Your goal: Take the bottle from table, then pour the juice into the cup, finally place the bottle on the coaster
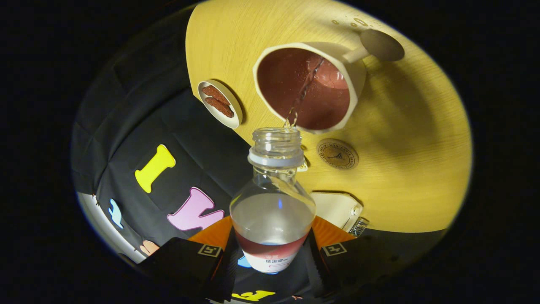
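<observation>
Squeezing the tipped bottle (273, 198) tight between both fingers (273, 257), I see juice (301, 90) running into the cup (310, 86) beside the coaster (337, 154).

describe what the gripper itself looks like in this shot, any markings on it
The gripper has two broad, flat-faced fingers. Each carries a small square tag with a pale border and a blocky mark, one per side. No cables or sleeve can be seen.

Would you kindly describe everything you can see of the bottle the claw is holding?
The bottle is clear plastic, uncapped, with a threaded neck, a pale collar ring and a label at its base. Both fingers of the claw press on its lower body. It is tipped forward, its mouth just over the rim of the white cup, and a thin stream runs into the cup. Some liquid remains inside.
</observation>
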Demonstrator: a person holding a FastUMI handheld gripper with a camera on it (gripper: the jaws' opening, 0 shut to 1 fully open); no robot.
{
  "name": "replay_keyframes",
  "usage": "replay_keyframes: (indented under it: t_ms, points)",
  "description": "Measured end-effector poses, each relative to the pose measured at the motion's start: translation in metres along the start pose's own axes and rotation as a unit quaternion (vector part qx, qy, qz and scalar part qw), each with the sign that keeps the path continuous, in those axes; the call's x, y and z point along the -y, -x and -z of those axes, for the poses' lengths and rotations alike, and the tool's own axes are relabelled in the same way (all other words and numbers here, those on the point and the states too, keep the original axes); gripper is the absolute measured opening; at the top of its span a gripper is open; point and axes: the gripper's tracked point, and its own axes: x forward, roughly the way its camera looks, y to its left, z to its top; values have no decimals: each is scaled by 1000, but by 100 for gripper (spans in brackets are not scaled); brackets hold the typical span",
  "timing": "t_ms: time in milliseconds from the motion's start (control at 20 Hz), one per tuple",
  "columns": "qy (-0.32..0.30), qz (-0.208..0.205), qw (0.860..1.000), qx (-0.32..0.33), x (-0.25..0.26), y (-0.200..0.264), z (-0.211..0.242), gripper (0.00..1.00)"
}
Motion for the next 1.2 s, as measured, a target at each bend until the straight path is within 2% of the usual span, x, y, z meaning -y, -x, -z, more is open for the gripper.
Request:
replay_keyframes:
  t_ms: [400,700,1200]
  points:
    - [-34,-40,999,-5,-18,10,5,71]
    - [-87,-62,994,6,-35,14,9,71]
    - [-94,-70,993,1,-39,17,12,71]
